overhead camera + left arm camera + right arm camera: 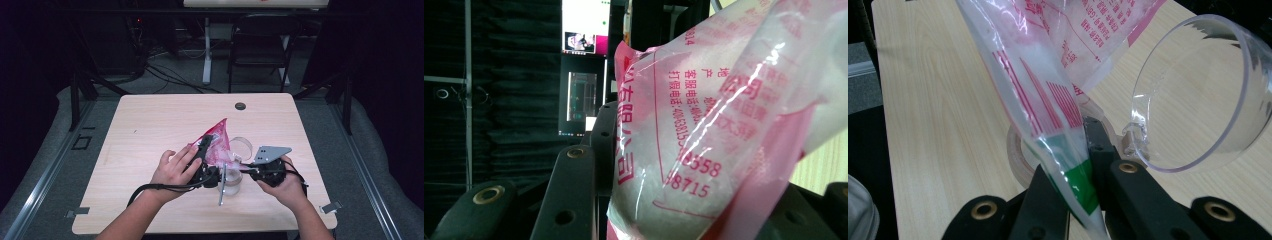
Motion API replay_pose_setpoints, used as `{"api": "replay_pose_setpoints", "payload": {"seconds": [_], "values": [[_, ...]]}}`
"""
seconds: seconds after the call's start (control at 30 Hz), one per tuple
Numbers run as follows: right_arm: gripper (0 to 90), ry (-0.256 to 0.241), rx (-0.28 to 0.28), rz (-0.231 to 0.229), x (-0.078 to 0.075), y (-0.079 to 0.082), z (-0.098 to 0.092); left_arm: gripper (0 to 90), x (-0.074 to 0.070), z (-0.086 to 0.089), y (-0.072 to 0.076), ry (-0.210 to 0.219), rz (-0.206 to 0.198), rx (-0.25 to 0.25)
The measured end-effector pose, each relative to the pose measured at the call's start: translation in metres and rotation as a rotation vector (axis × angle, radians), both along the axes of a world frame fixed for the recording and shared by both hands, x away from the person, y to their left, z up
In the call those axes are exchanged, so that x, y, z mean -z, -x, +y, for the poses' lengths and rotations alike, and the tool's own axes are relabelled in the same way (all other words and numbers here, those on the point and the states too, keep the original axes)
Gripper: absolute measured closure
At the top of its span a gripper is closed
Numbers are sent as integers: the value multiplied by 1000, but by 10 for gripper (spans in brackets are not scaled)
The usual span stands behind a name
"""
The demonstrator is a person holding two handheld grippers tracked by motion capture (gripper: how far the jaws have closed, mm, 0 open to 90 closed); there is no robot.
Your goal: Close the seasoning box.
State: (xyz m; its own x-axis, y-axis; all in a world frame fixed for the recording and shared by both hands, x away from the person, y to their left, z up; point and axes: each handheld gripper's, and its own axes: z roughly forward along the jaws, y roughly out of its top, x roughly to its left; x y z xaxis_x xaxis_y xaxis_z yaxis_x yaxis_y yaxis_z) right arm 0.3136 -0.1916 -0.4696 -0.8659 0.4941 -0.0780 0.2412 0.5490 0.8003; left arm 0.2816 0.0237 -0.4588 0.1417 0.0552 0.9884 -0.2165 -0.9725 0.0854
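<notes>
My left gripper [204,150] and right gripper [245,169] both clamp the pink printed bag [216,140] near the desk's [150,125] front edge; open desk behind; the clear cup [241,147] partly hidden.

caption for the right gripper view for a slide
Right gripper pinches a pink-printed plastic bag beside a clear plastic container on a wooden table.

glossy plastic bag [1048,100], matt wood table [150,125]
</notes>
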Motion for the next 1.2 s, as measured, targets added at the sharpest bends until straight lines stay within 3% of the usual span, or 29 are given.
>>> {"api": "replay_pose_setpoints", "payload": {"seconds": [0.2,1.2], "values": [[897,11,6,-4,-3,3,-1,627,0,-1,3,19,3,4],[896,8,29,6,3,0,-2,647,7,-4,9,4,31,6]]}}
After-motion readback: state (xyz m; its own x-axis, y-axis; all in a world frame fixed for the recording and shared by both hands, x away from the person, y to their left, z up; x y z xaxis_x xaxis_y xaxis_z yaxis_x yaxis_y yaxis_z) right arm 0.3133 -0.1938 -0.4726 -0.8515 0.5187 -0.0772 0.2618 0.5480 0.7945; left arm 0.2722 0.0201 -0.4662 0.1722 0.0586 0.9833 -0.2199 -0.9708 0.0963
